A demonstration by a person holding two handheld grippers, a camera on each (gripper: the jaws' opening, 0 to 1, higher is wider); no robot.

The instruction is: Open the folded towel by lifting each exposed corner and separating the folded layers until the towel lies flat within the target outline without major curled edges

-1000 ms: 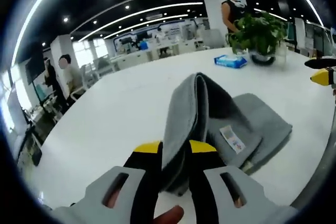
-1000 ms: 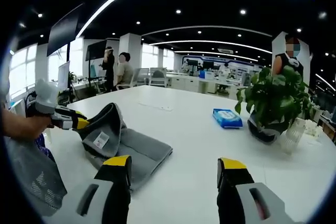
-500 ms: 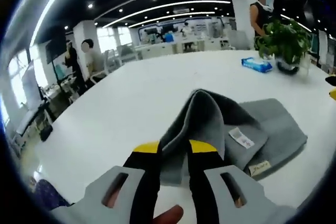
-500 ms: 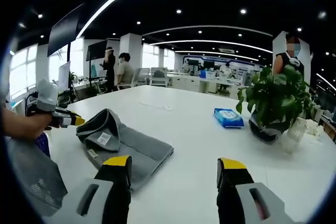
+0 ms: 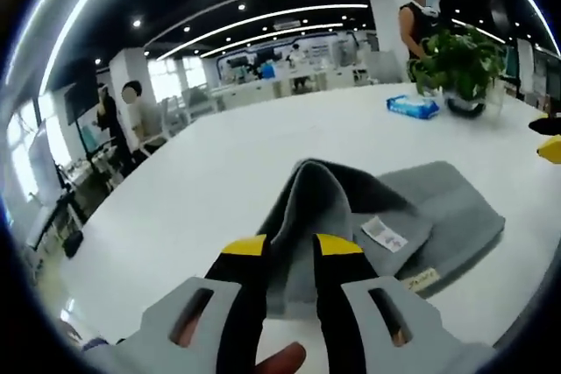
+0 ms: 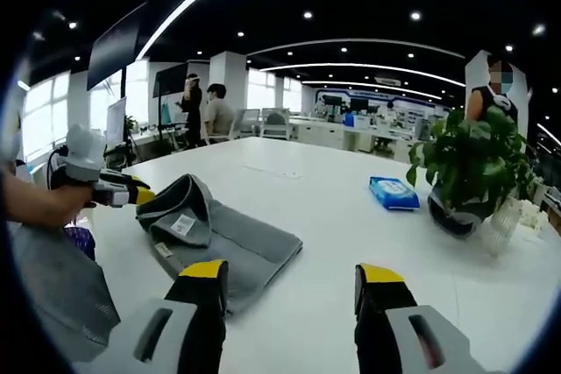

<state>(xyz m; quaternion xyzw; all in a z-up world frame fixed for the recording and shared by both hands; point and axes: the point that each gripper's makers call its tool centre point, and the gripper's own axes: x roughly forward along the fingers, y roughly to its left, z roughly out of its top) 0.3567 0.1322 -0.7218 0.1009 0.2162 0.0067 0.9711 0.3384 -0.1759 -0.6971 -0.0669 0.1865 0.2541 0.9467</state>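
Note:
A grey folded towel (image 5: 412, 216) lies on the white table (image 5: 219, 172), with a white label (image 5: 384, 234) on its upper layer. My left gripper (image 5: 289, 256) is shut on a corner of the towel's top layer and holds it raised, so that layer arches up off the rest. In the right gripper view the towel (image 6: 232, 243) lies at the left, with the left gripper (image 6: 131, 194) pinching its lifted corner. My right gripper (image 6: 294, 282) stands open over bare table, to the right of the towel and apart from it.
A blue wipes pack (image 6: 393, 192) and a potted plant (image 6: 469, 168) stand at the far right of the table. Beside the plant is a clear glass (image 6: 501, 225). People stand in the office behind. A person's sleeve (image 6: 53, 278) is at the left.
The lifted towel layer sits lower and flatter than a second ago. My right gripper has shifted slightly and stays open.

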